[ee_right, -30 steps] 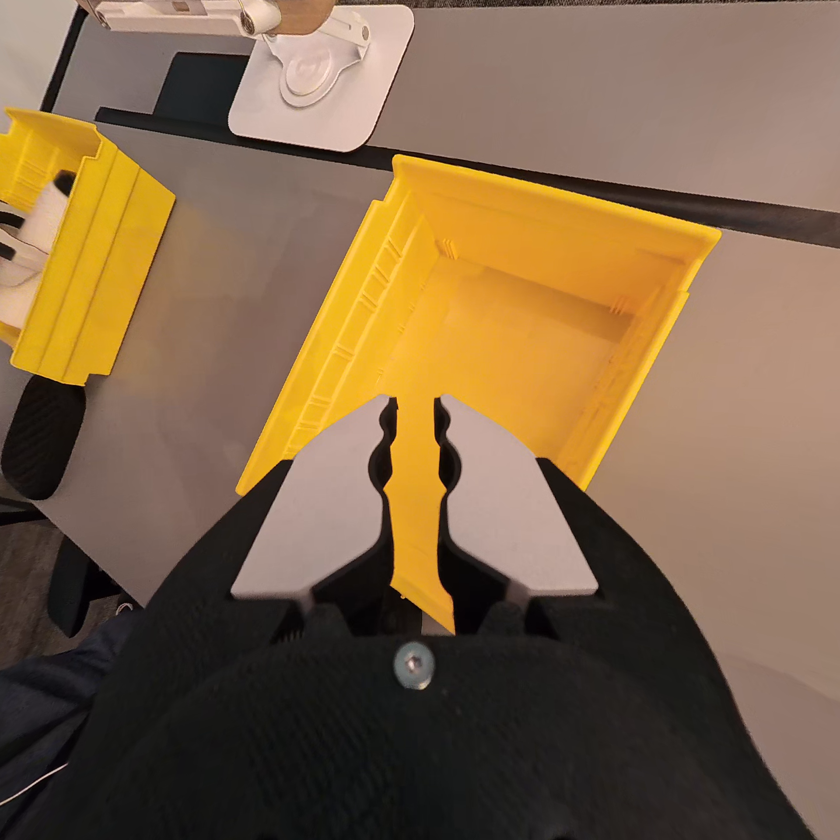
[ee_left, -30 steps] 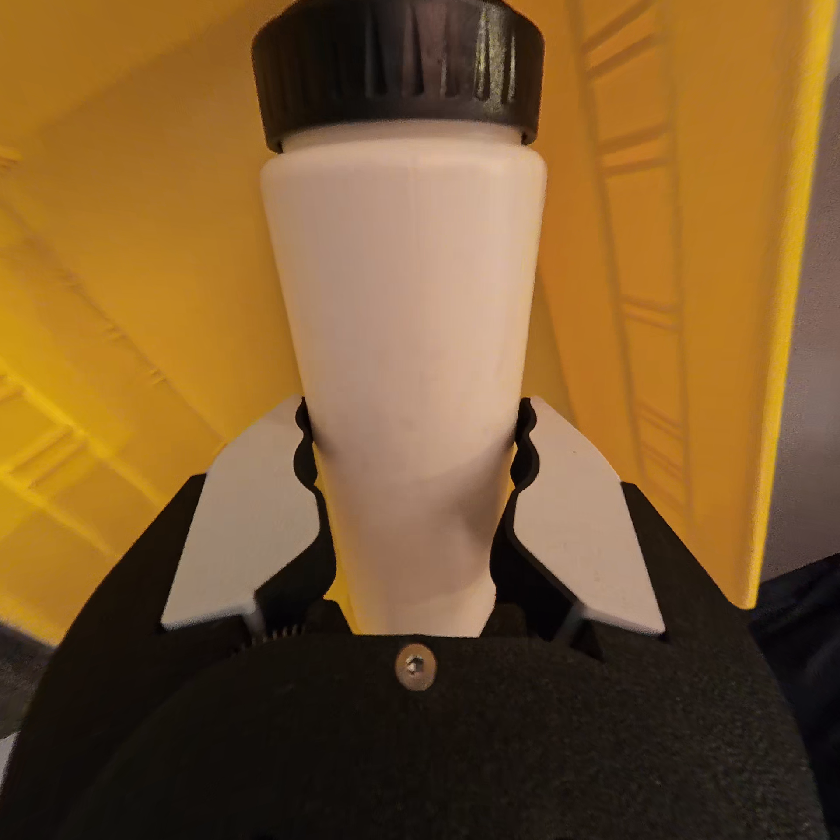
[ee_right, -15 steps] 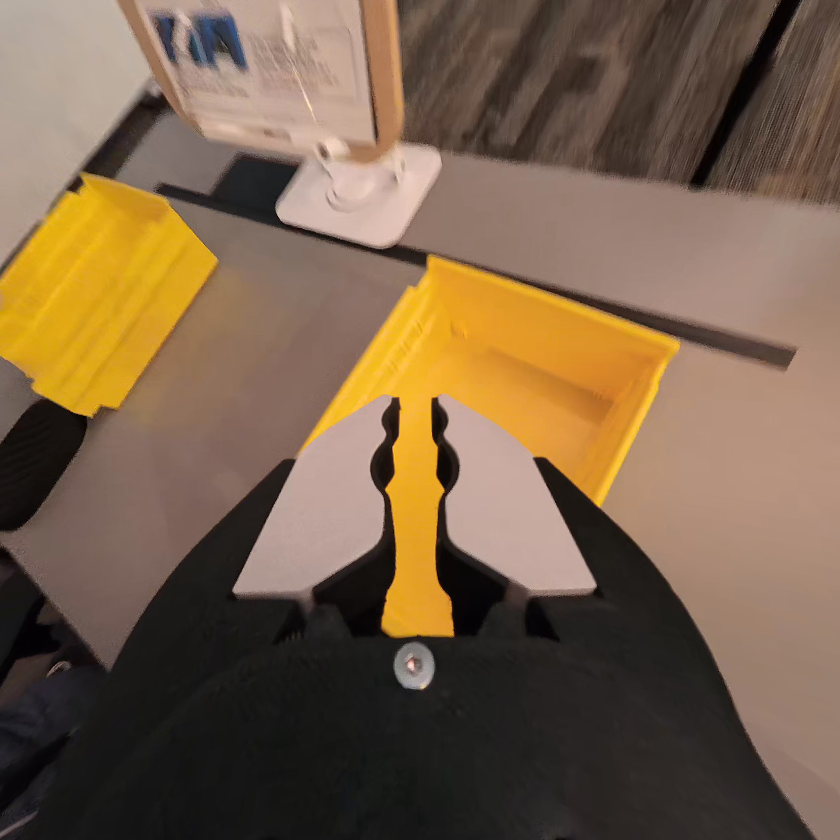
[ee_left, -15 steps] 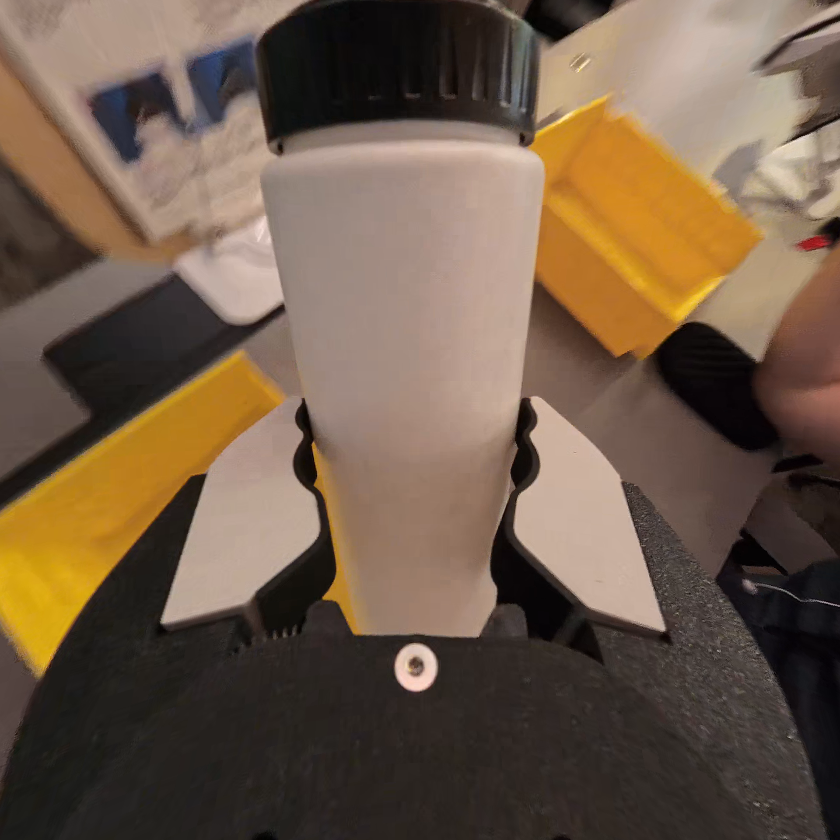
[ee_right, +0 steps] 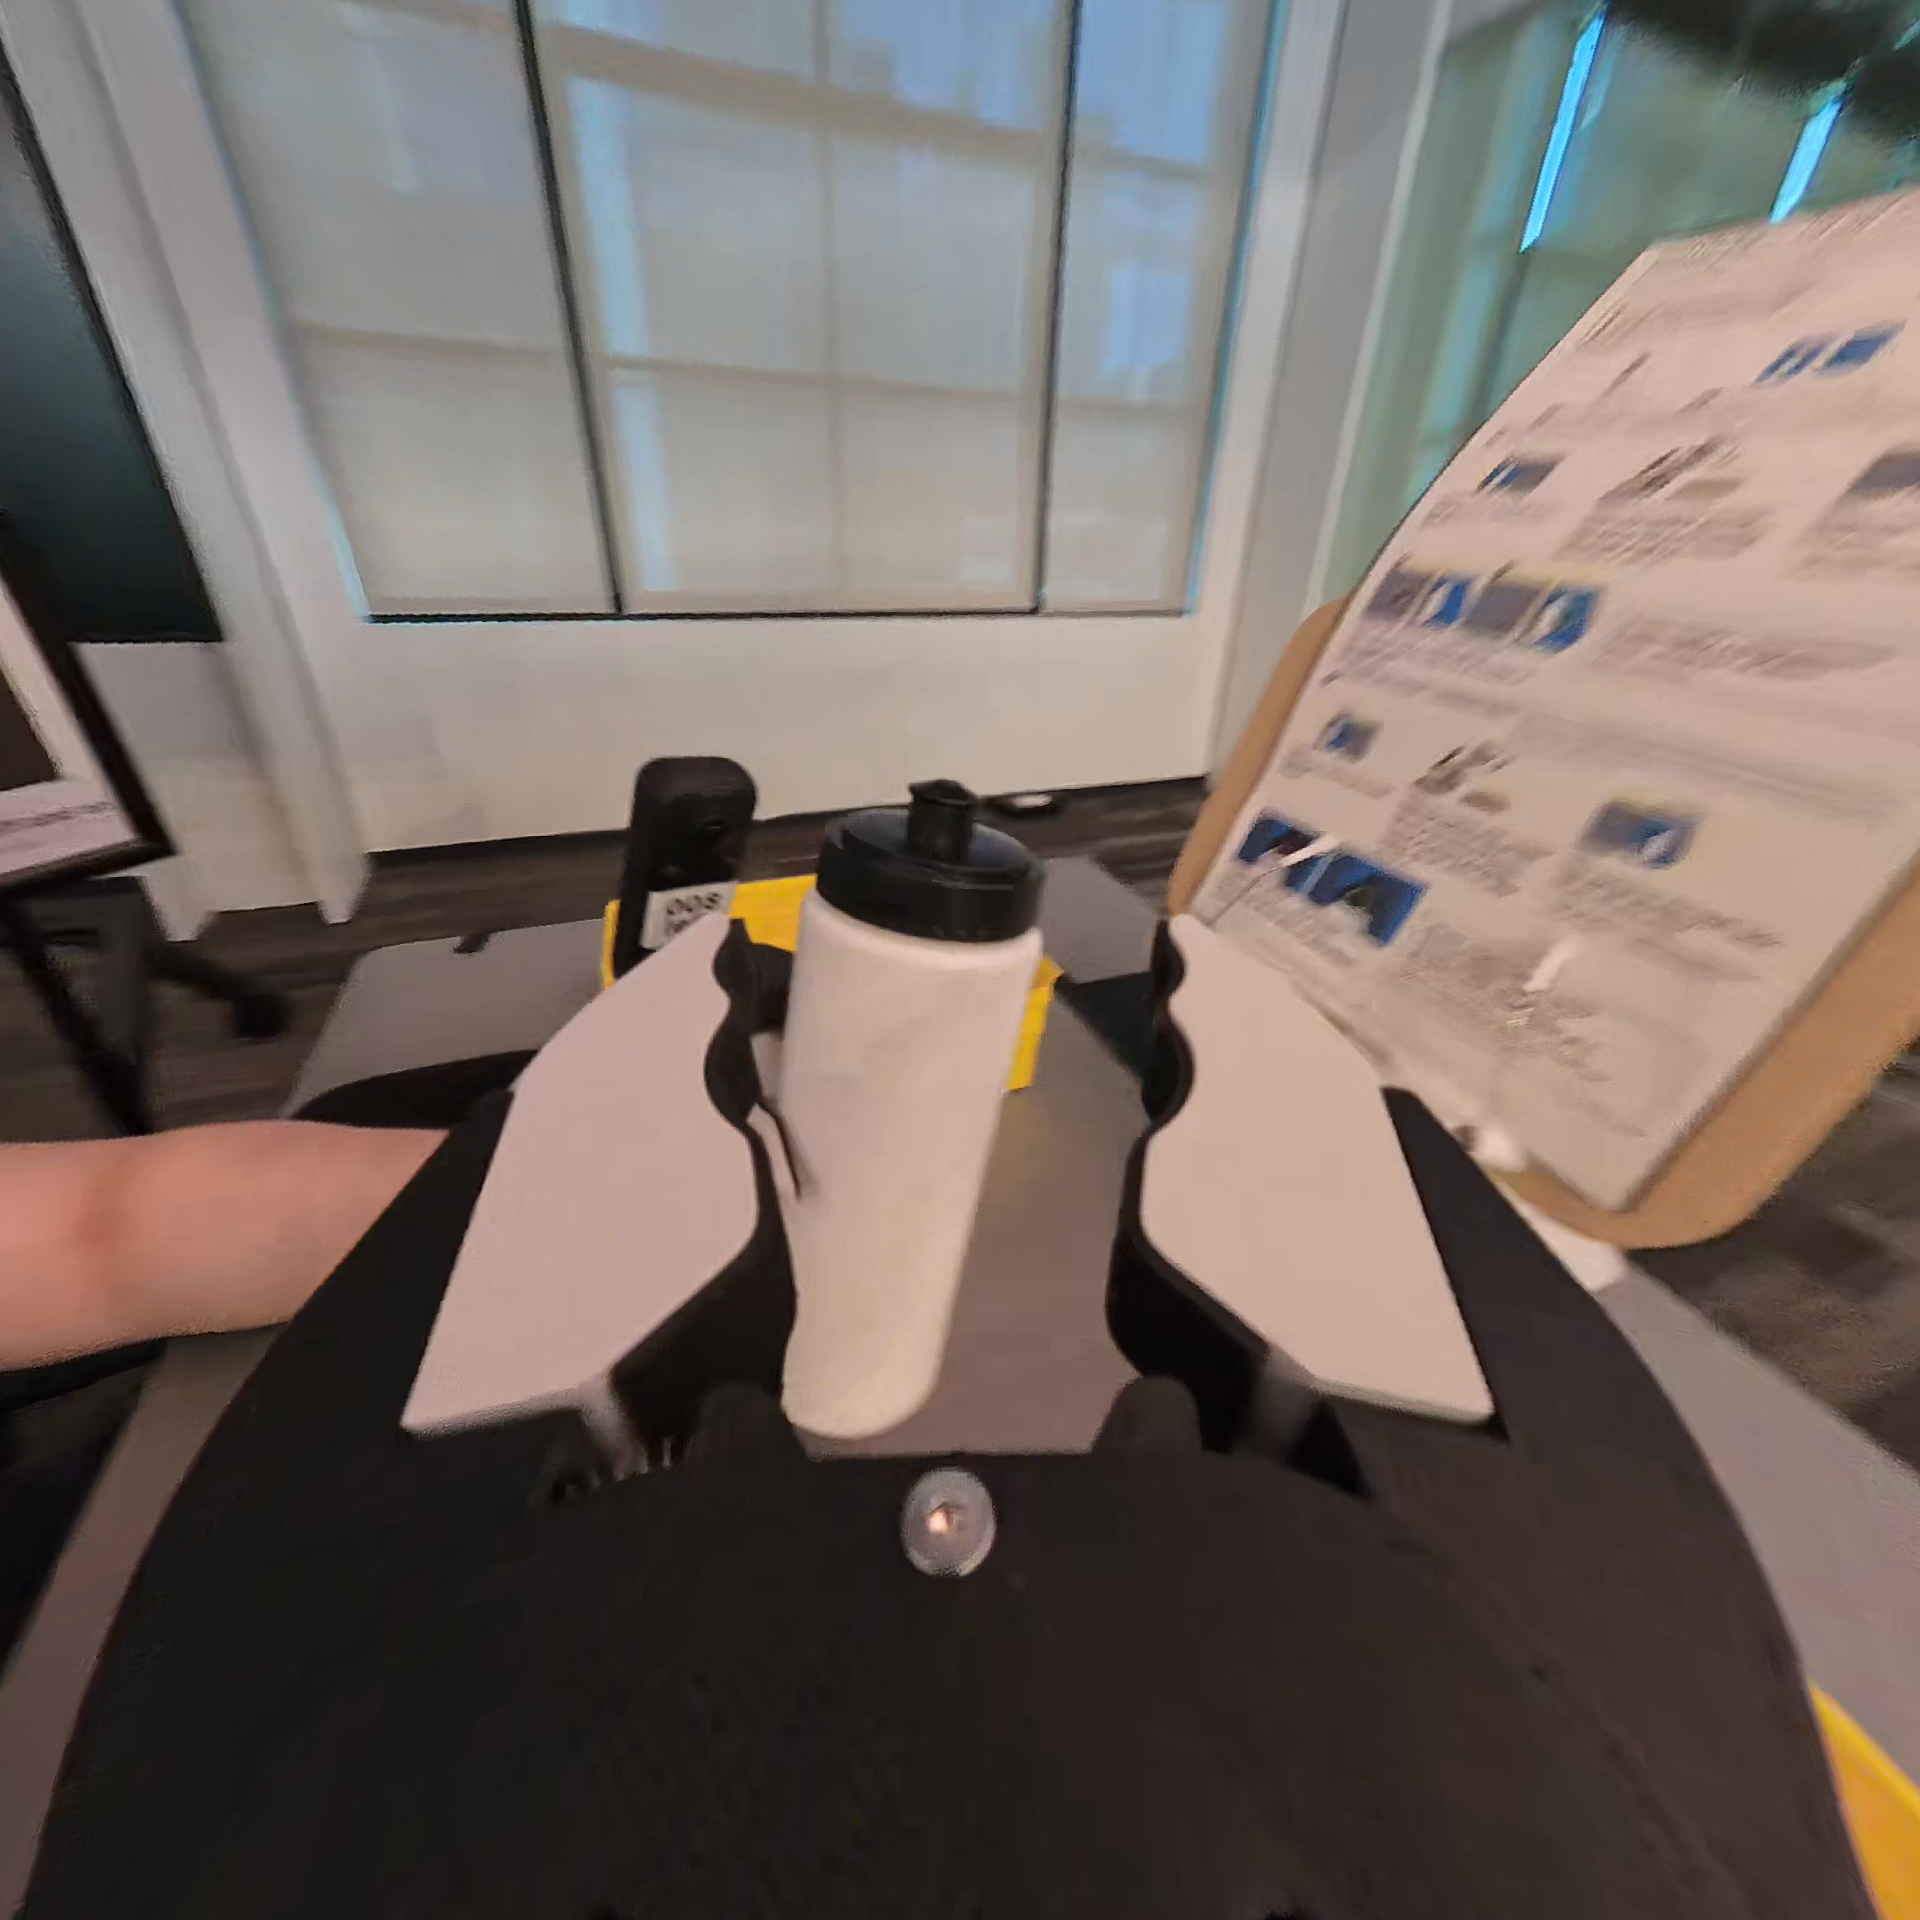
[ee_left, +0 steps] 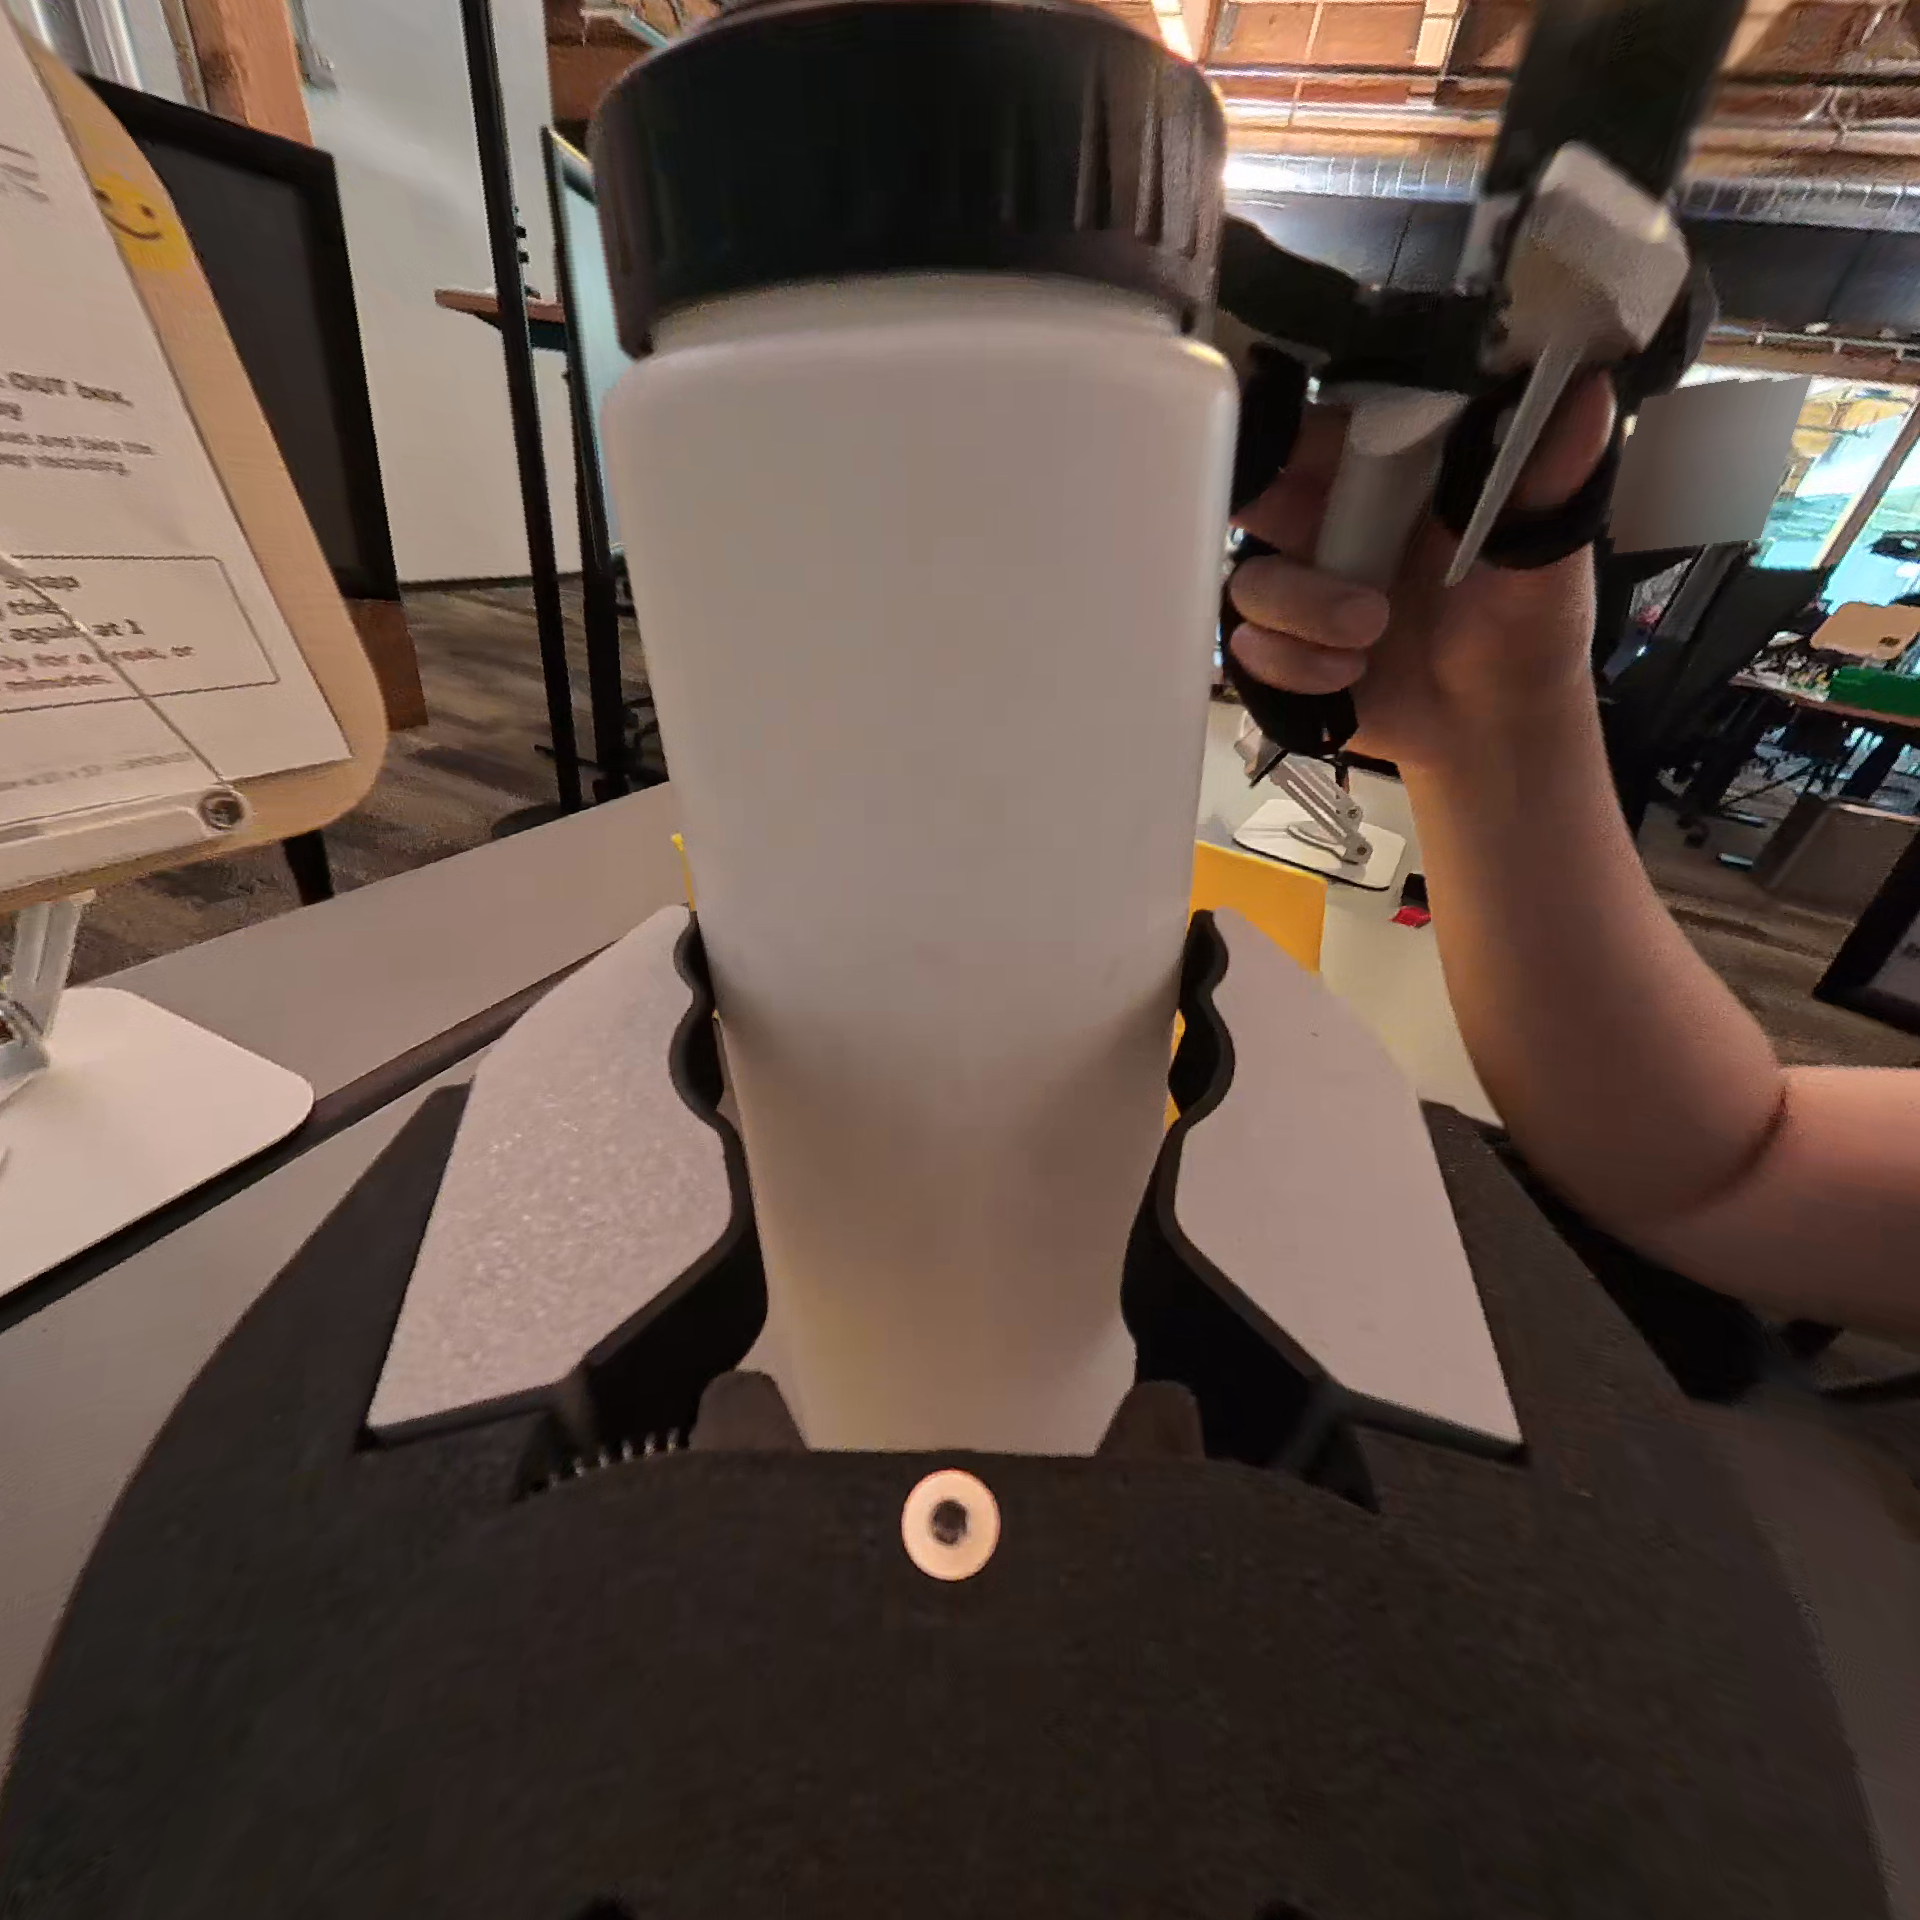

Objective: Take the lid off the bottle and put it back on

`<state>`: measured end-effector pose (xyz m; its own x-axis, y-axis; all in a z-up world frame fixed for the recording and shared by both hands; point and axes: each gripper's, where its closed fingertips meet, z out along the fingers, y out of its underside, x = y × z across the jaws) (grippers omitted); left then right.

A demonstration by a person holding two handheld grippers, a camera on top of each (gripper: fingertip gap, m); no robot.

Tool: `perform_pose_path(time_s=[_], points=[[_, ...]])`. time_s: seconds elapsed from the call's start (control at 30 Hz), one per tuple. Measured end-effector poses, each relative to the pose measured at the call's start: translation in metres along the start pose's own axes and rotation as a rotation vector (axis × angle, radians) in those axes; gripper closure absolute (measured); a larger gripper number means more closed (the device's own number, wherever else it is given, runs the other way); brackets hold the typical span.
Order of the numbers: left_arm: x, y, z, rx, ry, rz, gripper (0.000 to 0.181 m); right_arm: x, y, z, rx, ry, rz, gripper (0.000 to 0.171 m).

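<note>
My left gripper is shut on a white bottle. Both pads press on its lower body and hold it upright above the table. The black lid sits on top of the bottle. In the right wrist view my right gripper is open wide. The bottle with its black spouted lid stands between its fingers. There is a clear gap to the right finger. The hand holding the right gripper shows beside the lid in the left wrist view.
A yellow bin sits on the grey table behind the bottle; it also shows in the right wrist view. A paper board on a white stand stands at the left, in the right view. A forearm reaches in.
Both grippers tilted up from looking down at the bins to level. The left kept its hold on the bottle. The right gripper's fingers opened wide and now face the bottle.
</note>
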<state>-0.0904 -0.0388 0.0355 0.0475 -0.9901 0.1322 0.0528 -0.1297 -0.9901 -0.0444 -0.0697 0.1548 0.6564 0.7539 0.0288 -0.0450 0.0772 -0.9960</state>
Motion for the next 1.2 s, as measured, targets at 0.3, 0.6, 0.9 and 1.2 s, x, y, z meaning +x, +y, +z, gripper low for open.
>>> perform_pose_path(time_s=[0.3, 0.6, 0.9, 1.2], points=[[0.0, 0.064, 0.005, -0.079, 0.01, 0.068, 0.095, -0.007, 0.091, 0.059, -0.315, -0.013, 0.001, 0.094], [0.004, 0.082, 0.0, -0.114, 0.05, 0.084, 0.095, -0.016, 0.111, 0.075, -0.325, -0.036, 0.051, 0.111], [0.011, 0.079, -0.001, -0.04, 0.075, 0.06, 0.079, -0.045, 0.115, 0.086, -0.335, -0.098, -0.072, 0.109], [0.008, 0.079, 0.001, -0.063, -0.015, 0.129, 0.093, -0.031, 0.114, 0.079, -0.425, 0.031, -0.076, 0.095]])
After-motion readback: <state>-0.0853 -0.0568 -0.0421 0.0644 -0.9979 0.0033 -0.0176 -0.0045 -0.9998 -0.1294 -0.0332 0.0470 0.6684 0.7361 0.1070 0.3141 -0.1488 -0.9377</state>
